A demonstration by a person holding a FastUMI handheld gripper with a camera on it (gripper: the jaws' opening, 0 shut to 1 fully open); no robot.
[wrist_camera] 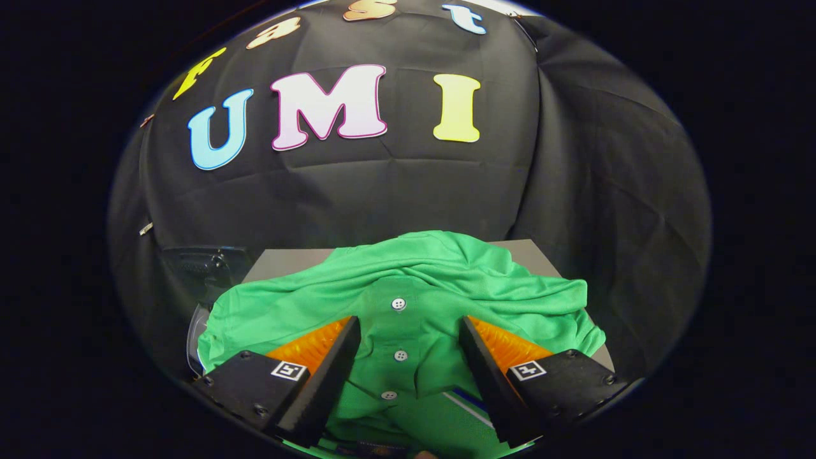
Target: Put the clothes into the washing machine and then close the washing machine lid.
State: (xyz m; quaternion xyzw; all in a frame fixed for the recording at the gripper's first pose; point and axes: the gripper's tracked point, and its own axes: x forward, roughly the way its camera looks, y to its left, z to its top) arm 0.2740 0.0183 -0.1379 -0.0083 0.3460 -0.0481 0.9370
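Grey and flat, a tabletop with straight edges carries the load; bare parts of it show at the far left and far right corners, and black cloth walls, creased and hanging in folds, close in the booth behind and to the right. One green shirt lies heaped over most of the table, its fabric a fine knit mesh, rumpled into soft ridges that run left to right. Its buttoned strip runs from far to near down the middle, with three small round pale buttons in a row, and a patch with blue and white stripes shows at the near end. At the table's left edge stand a dark object and, nearer, a curved clear plastic piece; what they belong to cannot be told. The gripper hangs just above the shirt with its two wedge-shaped fingers spread wide, one to each side of the button strip, gripping nothing.
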